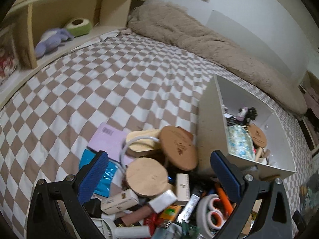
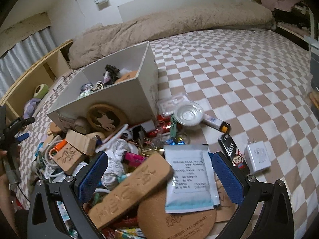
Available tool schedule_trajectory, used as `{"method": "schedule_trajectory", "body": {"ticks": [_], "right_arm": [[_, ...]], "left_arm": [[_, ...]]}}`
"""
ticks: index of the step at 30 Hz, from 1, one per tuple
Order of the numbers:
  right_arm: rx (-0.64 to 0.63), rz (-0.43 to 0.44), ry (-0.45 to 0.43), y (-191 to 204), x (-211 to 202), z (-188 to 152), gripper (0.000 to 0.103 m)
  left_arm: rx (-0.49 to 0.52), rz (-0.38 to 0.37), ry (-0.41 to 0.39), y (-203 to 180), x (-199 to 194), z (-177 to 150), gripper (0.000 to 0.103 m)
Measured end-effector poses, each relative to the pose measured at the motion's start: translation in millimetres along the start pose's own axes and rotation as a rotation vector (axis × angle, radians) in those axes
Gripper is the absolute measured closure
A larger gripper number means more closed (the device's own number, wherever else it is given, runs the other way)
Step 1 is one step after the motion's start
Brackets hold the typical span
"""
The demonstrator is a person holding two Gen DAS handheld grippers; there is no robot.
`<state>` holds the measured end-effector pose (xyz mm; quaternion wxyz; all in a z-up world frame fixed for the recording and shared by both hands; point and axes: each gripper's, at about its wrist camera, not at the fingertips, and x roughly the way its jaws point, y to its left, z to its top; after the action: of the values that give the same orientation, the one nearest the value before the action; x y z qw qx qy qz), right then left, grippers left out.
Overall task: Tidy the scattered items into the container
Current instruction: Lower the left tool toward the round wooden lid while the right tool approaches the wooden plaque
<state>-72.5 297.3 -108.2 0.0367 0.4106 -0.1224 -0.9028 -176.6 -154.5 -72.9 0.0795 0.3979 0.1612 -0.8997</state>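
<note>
Two views cover one cluttered heap on a bed with a brown-and-white checked cover (image 1: pixel 119 83).

In the left wrist view the left gripper (image 1: pixel 159 171) hangs over the heap with its blue-padded jaws spread wide and nothing between them. Directly between the jaws lies a pale round wooden disc (image 1: pixel 146 177), and just beyond it a darker round cork coaster (image 1: pixel 178 148) leans against the side of the white open-topped box (image 1: pixel 209 123), which stands ahead and to the right of the jaws, already part-filled with small items. Near the right jaw sit scissors with orange handles (image 1: pixel 214 211). Ahead of the left jaw a lilac paper sheet (image 1: pixel 107 139) lies flat on the cover, with a white looped cable (image 1: pixel 129 145) over its edge.

In the right wrist view the right gripper (image 2: pixel 159 173) has its jaws equally wide and empty. Between them a long tan cork block with carved characters (image 2: pixel 131 193) lies at a slant, touching a white-and-blue sachet with printed text (image 2: pixel 189 179). Beyond the right jaw, apart from the heap, rests a white plug-in charger (image 2: pixel 257 157). A clear round plastic lid (image 2: pixel 188 114) sits farther ahead. The white box stands ahead and left of the jaws, a round cork coaster with a dark cartoon print (image 2: pixel 106 118) leaning on its near wall.
</note>
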Motion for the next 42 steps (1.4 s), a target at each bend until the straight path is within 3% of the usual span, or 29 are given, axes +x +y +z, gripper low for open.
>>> {"method": "schedule_trajectory", "body": {"ticks": [10, 18, 26, 36, 42], "right_arm": [[0.000, 0.036, 0.032, -7, 14, -24, 0.000], [-0.076, -0.002, -0.017, -8, 13, -46, 0.000], [0.027, 0.070, -0.048, -26, 15, -55, 0.000], [0.029, 0.085, -0.081, -27, 14, -59, 0.000], [0.032, 0.089, -0.097, -28, 13, -61, 0.000]], "left_arm": [[0.006, 0.062, 0.051, 10, 26, -2, 0.000], [0.119, 0.108, 0.067, -5, 34, -8, 0.000], [0.211, 0.172, 0.131, -13, 50, -19, 0.000], [0.272, 0.230, 0.234, -15, 76, -32, 0.000], [0.196, 0.185, 0.293, -5, 86, -32, 0.000]]}}
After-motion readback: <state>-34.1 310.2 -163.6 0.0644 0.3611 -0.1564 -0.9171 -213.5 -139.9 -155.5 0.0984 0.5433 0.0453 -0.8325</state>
